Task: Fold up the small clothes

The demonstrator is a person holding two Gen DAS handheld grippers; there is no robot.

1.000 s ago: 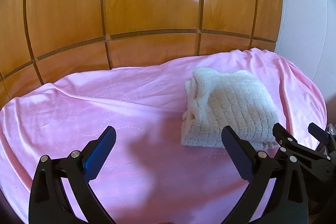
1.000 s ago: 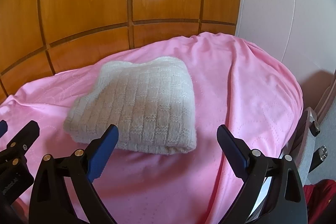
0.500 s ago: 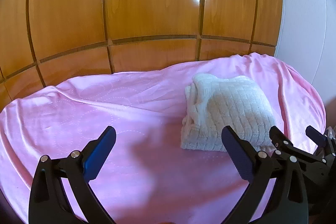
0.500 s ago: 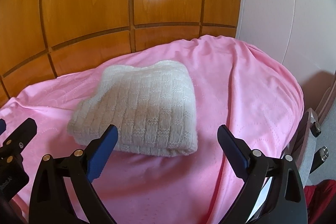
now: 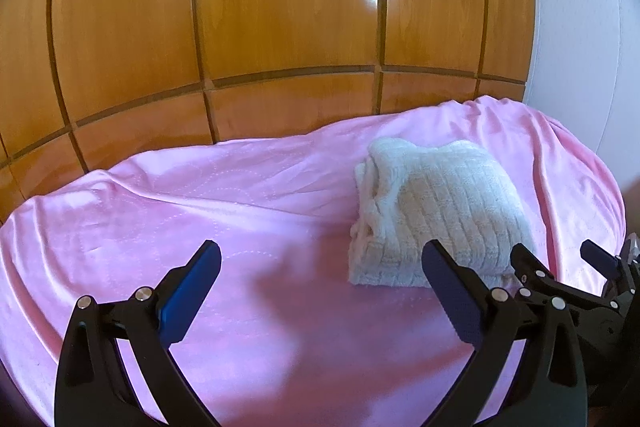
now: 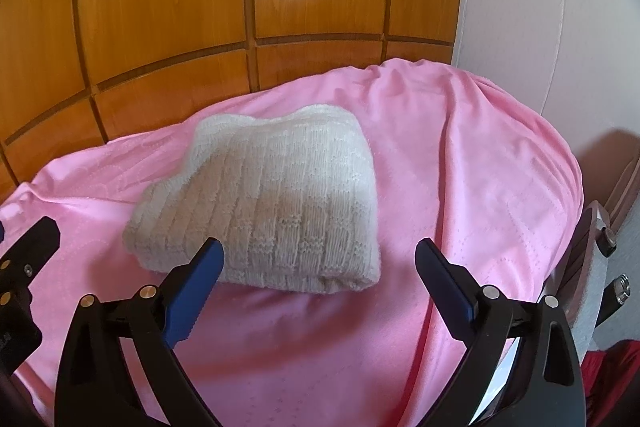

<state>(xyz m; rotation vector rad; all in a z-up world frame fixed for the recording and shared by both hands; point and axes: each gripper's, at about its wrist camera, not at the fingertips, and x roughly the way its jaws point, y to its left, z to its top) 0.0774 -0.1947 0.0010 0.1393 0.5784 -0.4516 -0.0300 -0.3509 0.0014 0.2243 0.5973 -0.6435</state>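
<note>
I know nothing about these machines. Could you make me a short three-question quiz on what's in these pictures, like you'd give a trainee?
1. True or false: the left tool is gripping the knit.
2. What colour is the blanket under the knit? A pink, B green, C grey.
3. Fill in: the right tool has its jaws ____.

Key: 1 false, both tools are empty and the folded knit lies free on the blanket. 2 A. 3 open.
</note>
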